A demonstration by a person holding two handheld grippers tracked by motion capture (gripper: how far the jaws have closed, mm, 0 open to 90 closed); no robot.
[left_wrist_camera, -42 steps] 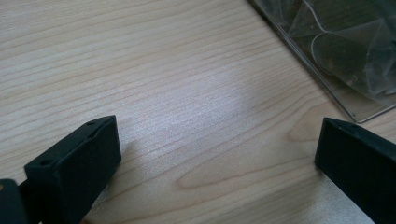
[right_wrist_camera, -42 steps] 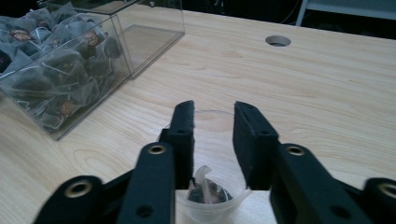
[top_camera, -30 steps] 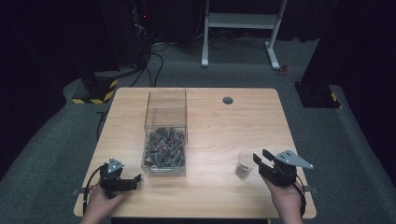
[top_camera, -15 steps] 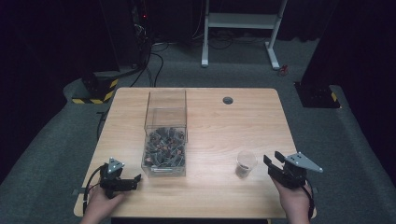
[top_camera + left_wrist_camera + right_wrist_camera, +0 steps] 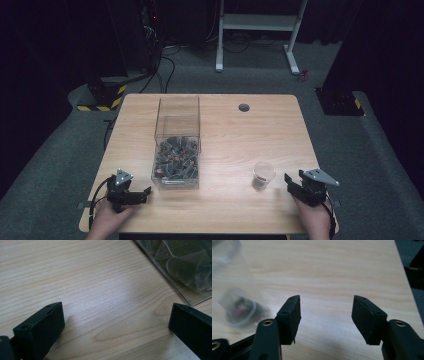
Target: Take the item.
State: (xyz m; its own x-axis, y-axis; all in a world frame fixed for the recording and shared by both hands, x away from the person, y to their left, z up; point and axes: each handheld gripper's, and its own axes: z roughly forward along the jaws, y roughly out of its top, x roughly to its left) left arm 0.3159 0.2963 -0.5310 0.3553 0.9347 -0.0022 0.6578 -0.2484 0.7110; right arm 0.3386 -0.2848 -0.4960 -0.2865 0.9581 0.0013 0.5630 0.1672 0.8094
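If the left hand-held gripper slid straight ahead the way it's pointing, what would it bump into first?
Probably the clear box: the left hand-held gripper points right, toward its near corner. Depth is hard to judge, so it might slip just past.

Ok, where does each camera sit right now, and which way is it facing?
High view: above the person's side, looking forward and down on the table; both hands, left gripper and right gripper show.
Left gripper view: rides the left gripper, looking past its open jaws at the tabletop and a corner of the clear box.
Right gripper view: rides the right gripper, jaws open with nothing between them, the small cup beside them.
Shared: the high view also shows the box and cup.
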